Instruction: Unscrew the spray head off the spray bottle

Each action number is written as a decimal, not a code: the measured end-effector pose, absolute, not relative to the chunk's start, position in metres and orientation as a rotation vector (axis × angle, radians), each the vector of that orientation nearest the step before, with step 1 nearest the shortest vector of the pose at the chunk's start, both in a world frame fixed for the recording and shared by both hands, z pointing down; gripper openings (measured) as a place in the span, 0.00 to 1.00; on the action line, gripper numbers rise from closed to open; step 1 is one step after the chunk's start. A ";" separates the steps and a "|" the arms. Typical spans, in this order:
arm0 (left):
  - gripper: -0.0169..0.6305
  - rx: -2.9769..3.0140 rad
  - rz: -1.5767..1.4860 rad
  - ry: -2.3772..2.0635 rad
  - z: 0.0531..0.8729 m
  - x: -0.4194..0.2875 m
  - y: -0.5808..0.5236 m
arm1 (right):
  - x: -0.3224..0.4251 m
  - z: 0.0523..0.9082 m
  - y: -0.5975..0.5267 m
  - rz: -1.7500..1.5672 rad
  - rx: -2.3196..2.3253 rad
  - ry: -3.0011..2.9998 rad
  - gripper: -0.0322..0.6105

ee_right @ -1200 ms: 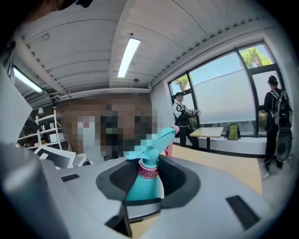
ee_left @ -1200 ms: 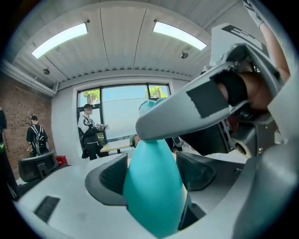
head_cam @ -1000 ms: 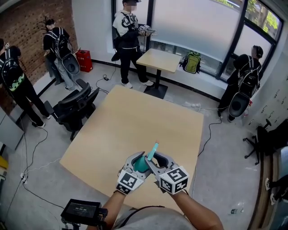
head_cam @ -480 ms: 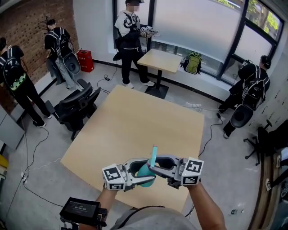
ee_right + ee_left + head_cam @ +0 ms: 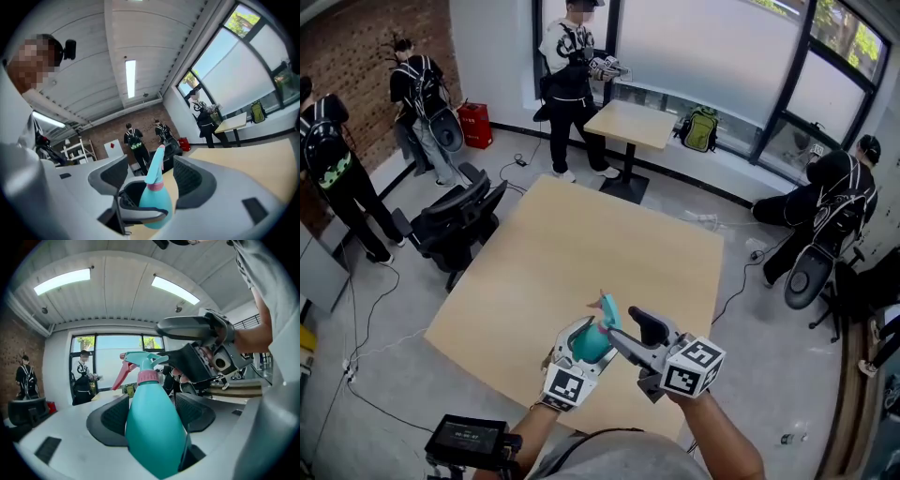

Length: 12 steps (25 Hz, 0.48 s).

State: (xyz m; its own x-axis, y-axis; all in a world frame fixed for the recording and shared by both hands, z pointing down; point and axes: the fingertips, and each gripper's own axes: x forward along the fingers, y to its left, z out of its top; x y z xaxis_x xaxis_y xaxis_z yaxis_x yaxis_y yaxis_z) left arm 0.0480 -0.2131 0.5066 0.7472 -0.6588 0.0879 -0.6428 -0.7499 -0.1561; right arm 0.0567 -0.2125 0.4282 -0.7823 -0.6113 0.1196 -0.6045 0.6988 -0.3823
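Two tools meet over the near edge of the bench [image 5: 581, 244], and only one of them has a grip. The left tool [image 5: 591, 334] is clamped on the teal spray bottle [image 5: 587, 349]. In the left gripper view its ribbed pads [image 5: 115, 415] press the bottle's body from both sides, base toward the camera and neck pointing away from the person. The bottle is held clear of the bench. The spray head [image 5: 144, 360] is still seated on the neck, with the pink collar [image 5: 147, 377] down against the teal shoulder and the pink trigger [image 5: 121, 377] hanging to the left in that view.

The right tool [image 5: 630, 336] comes in from the right, its marker cube [image 5: 694, 367] nearest the person, and its jaws have just been opening. They now stand well apart. In the right gripper view the spray head rises in the gap between them with clear space on either side (neither pad [image 5: 183, 177] touches it), so this tool holds nothing. In the head view its dark fingertips lie just beside the spray head, to its right.

Beyond the bench stand a black chair [image 5: 455, 225] and a small table [image 5: 630, 125] by the window, with a green backpack [image 5: 700, 131] behind it. Several people [image 5: 570, 84] stand around the room's edges.
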 end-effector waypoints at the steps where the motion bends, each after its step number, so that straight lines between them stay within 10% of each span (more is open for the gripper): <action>1: 0.51 -2.811 -0.215 1.039 0.506 0.053 -0.208 | 0.051 0.437 -0.213 -0.628 -1.064 2.940 0.49; 4: 0.51 -2.810 -0.197 1.016 0.506 0.063 -0.199 | 0.042 0.462 -0.211 -0.581 -1.143 3.130 0.46; 5: 0.51 -2.820 -0.191 1.009 0.508 0.065 -0.197 | 0.042 0.466 -0.210 -0.558 -1.147 3.173 0.26; 12: 0.51 -3.129 0.134 0.533 0.507 0.068 -0.170 | 0.020 0.466 -0.176 -0.114 -0.722 3.510 0.26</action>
